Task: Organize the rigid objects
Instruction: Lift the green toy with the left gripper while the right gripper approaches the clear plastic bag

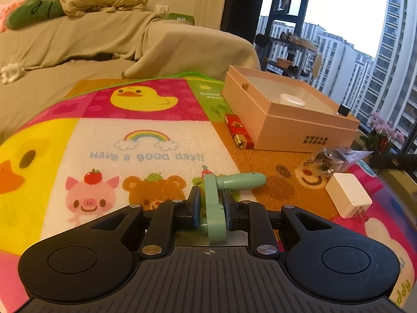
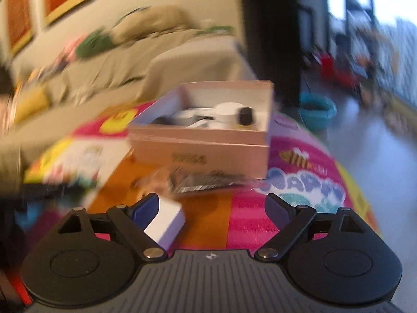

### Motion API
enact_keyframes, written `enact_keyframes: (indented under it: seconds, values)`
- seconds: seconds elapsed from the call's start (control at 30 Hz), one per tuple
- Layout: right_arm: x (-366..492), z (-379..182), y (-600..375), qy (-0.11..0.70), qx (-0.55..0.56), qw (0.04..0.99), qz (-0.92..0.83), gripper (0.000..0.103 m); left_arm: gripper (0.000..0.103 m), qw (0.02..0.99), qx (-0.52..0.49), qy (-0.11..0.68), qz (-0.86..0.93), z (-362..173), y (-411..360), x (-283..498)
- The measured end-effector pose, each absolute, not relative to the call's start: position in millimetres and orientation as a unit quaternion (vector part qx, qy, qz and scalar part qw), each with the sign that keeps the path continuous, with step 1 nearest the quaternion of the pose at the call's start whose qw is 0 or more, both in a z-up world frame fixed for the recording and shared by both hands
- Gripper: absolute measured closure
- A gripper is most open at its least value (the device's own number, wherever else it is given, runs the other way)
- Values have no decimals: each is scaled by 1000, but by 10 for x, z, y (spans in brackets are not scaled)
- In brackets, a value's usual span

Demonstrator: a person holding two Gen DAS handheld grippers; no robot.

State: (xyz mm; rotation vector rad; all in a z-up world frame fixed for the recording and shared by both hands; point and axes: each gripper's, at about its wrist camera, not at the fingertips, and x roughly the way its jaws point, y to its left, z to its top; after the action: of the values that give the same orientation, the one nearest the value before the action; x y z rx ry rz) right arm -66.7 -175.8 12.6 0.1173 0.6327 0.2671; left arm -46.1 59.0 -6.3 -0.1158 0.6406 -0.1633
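While the left gripper (image 1: 211,203) is closed narrowly on a green crank handle (image 1: 217,203), its two pads press the flat arm of the handle from either side, and the round grip of the handle sticks out toward the cardboard box (image 1: 281,109). The handle is held just above the printed cloth (image 1: 146,140).

The right gripper (image 2: 211,206) stands wide apart and holds nothing; its view is blurred. A white charger (image 2: 164,221) lies against the inner side of its left finger (image 2: 147,207); whether they touch cannot be told.

The box is open at the top and sits on the cloth near the far edge. Inside it are a white round container (image 1: 292,100) and a small black item (image 2: 246,116); other contents are too blurred to name. A red lighter (image 1: 238,130) lies just beside the left wall of the box. A clear plastic bag with dark contents (image 1: 331,160) lies in front of the box, and the charger lies nearer than the bag, its prongs pointing away from the box.

Left of the box, the cloth offers a broad bare area. Between the held handle and the box opening, only the lighter and the near wall of the box lie close to the path. A covered sofa (image 1: 104,41) stands behind the box.
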Motion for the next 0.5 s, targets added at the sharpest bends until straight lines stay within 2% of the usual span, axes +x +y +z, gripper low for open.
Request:
enact_keyframes:
  seconds: [0.2,0.3,0.33,0.5]
  values:
    - [-127,-69,-1566,360,108,919,122,13,81,945,-54,314,-80,-61,590,-469]
    - [17,-120,-1350,372,94,915,125,4,81,945,-43,314,-76,-57,564,-477]
    - [25,-134,-1248,373,72,917,118,4,81,946,-39,314,-75,-56,553,-481]
    - [-27,-173,-1025,357,4,926,124,15,80,946,-36,314,-76,-53,544,-485]
